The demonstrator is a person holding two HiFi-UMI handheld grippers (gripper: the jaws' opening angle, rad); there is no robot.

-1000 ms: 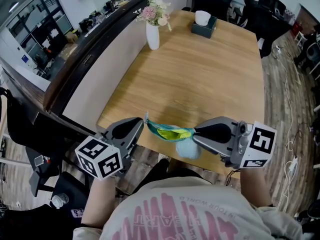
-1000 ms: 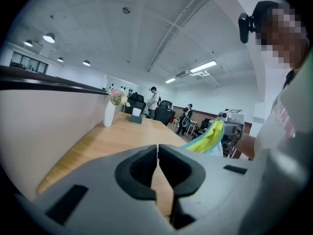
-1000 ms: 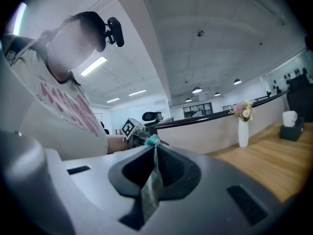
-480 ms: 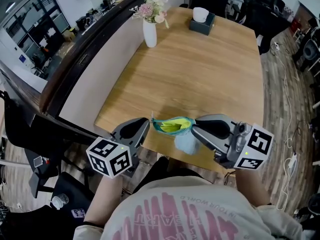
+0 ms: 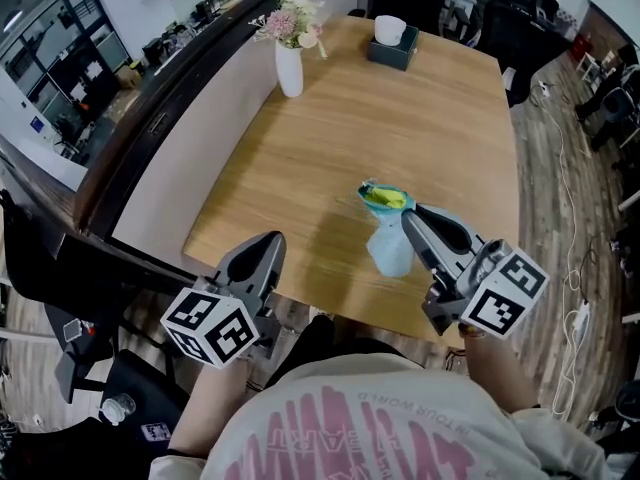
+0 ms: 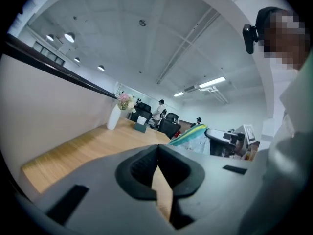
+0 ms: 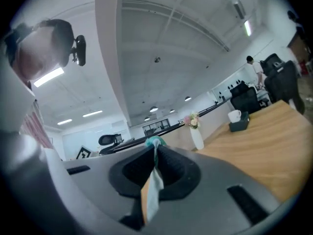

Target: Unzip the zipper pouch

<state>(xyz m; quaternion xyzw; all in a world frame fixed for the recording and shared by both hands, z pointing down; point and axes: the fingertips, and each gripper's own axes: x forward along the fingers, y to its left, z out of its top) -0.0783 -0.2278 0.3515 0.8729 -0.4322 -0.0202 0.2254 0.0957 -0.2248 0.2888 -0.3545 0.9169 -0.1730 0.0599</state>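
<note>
- Right gripper point(image 5: 412, 218): jaws nearly together and clamped on a fold of the pouch point(image 5: 388, 250). In the right gripper view, pale fabric with a teal edge is pinched between the pads.
- Left gripper point(image 5: 266, 243): jaws fully together with nothing between them. It sits at the near-left edge of the table point(image 5: 400, 118), well apart from the pouch.
- Pouch: it hangs from the right gripper alone, over the near-right part of the table. The teal rim is uppermost and the light-blue body is below it. Whether the body rests on the wood cannot be told.
- Pouch mouth: it gapes in the head view, showing a yellow-green lining inside the teal rim. Neither the slider nor the pull tab can be made out in any view.
- Step in hand, as a judgement: the opening stroke looks finished or nearly so, since the mouth is spread and the left gripper has no grip on the zipper. Only one-handed support of the pouch remains.
- Next move, if the zipper has run its full length: lower the pouch onto bare wood near the front edge, then part the right jaws to free the fabric.
- Next move, if some teeth are still meshed: the left gripper must open, cross to the teal rim and pinch the pull tab. The right gripper holds the cloth taut against the pull.
- Clearance: the vase point(image 5: 289, 68) and tissue box point(image 5: 390, 46) stand at the far end, well away from either path.
</note>
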